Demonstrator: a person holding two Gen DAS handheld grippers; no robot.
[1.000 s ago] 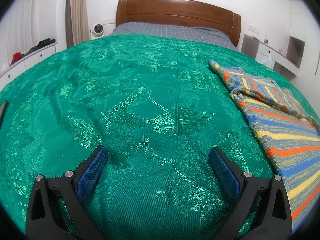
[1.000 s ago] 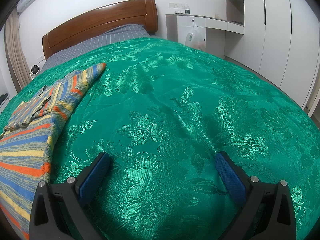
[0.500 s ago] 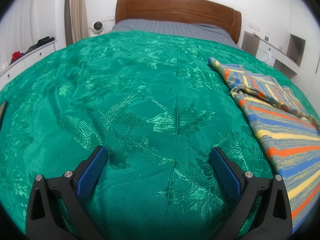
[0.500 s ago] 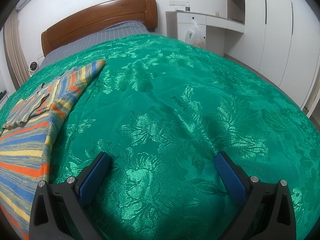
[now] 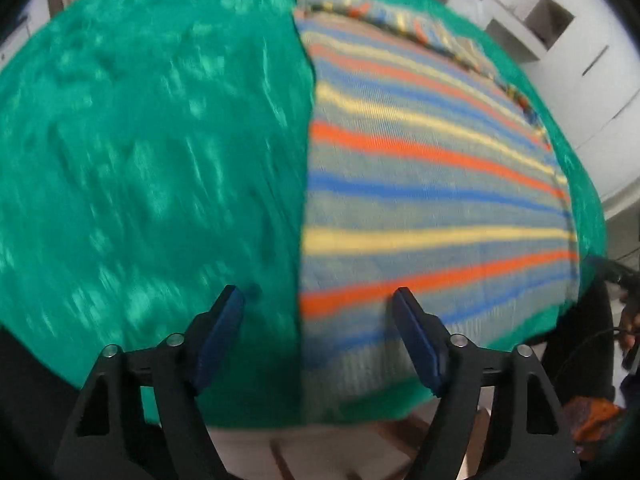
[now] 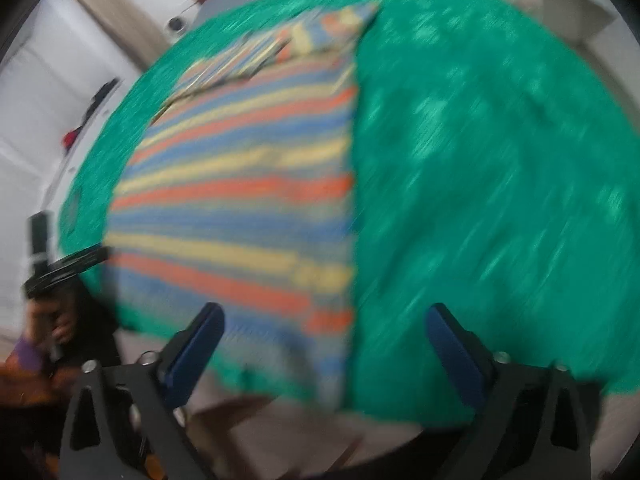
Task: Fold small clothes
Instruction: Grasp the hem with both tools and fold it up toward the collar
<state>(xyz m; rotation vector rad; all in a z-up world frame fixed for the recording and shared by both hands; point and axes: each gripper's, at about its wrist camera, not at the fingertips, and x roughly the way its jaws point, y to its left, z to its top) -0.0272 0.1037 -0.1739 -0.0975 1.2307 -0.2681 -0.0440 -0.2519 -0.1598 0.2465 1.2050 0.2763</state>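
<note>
A striped knitted garment (image 5: 420, 184) in blue, orange, yellow and grey lies flat on the green bedspread (image 5: 140, 140), its hem at the bed's near edge. It also shows in the right wrist view (image 6: 240, 200). My left gripper (image 5: 320, 312) is open and empty, raised above the garment's left bottom corner. My right gripper (image 6: 324, 328) is open and empty, raised above the garment's right bottom corner. Both views are motion-blurred.
The bed's near edge and wooden frame (image 5: 340, 448) lie just below the grippers. White cabinets (image 5: 560, 32) stand at the far right. The other gripper and hand (image 6: 52, 280) show at the left of the right wrist view.
Both grippers have lifted and swung back toward the foot of the bed, tilting down. The striped garment, before off to the side, now lies right in front of both. Both stay open.
</note>
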